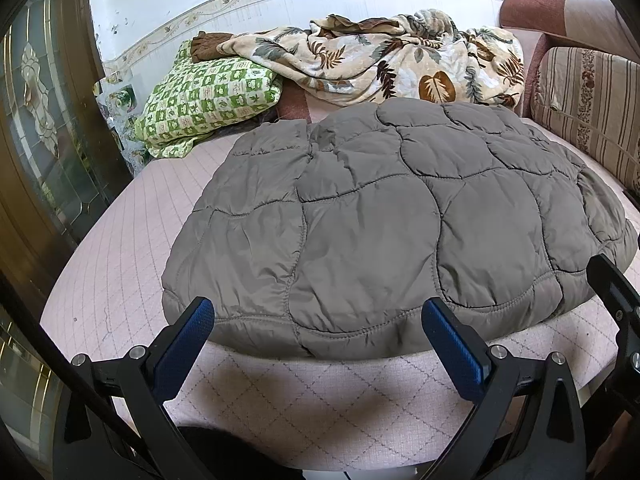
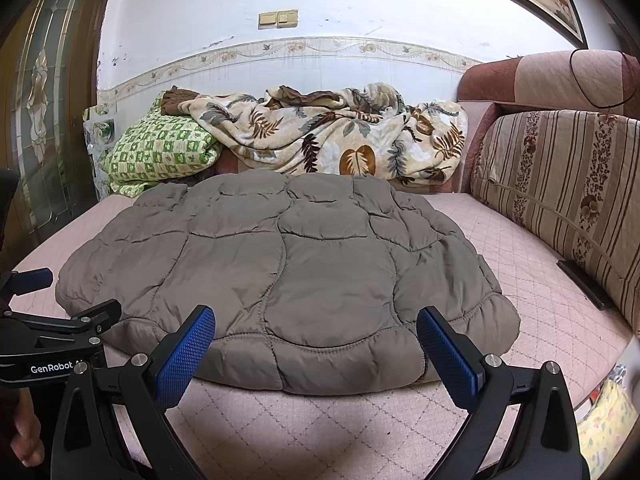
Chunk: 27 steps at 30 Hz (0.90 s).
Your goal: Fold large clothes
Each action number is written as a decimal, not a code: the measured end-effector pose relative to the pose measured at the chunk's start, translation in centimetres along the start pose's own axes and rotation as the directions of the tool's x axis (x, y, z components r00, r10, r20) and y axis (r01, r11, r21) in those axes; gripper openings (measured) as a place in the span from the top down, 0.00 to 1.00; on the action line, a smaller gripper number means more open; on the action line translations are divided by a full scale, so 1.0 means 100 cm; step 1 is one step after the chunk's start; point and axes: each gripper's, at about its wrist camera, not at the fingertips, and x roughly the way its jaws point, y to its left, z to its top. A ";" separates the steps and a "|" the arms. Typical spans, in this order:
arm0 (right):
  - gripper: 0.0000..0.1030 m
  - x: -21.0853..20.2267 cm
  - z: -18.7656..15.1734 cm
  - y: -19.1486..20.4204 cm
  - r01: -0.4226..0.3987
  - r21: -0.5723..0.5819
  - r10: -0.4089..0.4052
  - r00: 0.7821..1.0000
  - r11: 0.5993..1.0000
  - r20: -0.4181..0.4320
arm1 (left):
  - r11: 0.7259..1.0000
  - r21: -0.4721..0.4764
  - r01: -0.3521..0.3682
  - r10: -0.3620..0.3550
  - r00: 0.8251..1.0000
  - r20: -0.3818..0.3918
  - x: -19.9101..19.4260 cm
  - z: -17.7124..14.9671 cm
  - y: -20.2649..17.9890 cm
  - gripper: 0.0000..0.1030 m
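A grey quilted puffy garment (image 1: 380,224) lies spread flat on the pink quilted couch seat (image 1: 120,264), its stitched hem facing me. My left gripper (image 1: 318,312) hovers open just in front of the hem's left half, blue pads wide apart and empty. In the right wrist view the same garment (image 2: 288,272) fills the middle, and my right gripper (image 2: 316,320) is open before the hem's right half, holding nothing. The left gripper (image 2: 64,308) shows at the left edge there; part of the right gripper (image 1: 616,292) shows at the right edge of the left wrist view.
A leaf-print blanket (image 2: 328,136) and a green checked pillow (image 2: 156,148) are heaped at the back of the seat. A striped cushion (image 2: 560,184) lines the right side. A glass-panelled wooden door (image 1: 44,112) stands on the left. Bare seat (image 2: 540,296) lies right of the garment.
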 end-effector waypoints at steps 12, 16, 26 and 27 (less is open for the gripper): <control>0.01 -0.002 0.001 -0.002 0.002 -0.001 -0.002 1.000 1.000 0.002 | 1.000 -0.003 -0.009 0.009 1.000 0.007 -0.001 0.000 0.001 0.00; 0.01 -0.004 0.001 -0.002 0.004 0.000 -0.004 1.000 1.000 0.004 | 1.000 -0.005 -0.008 0.008 1.000 0.009 -0.001 0.000 0.001 0.00; 0.01 -0.007 0.001 -0.004 0.005 0.008 -0.005 1.000 1.000 0.007 | 0.998 -0.050 0.047 -0.045 0.998 0.048 -0.017 0.002 0.012 0.00; 0.01 -0.007 0.002 -0.005 0.006 0.008 -0.006 1.000 1.000 0.009 | 0.998 -0.052 0.045 -0.042 0.998 0.048 -0.019 0.003 0.013 0.00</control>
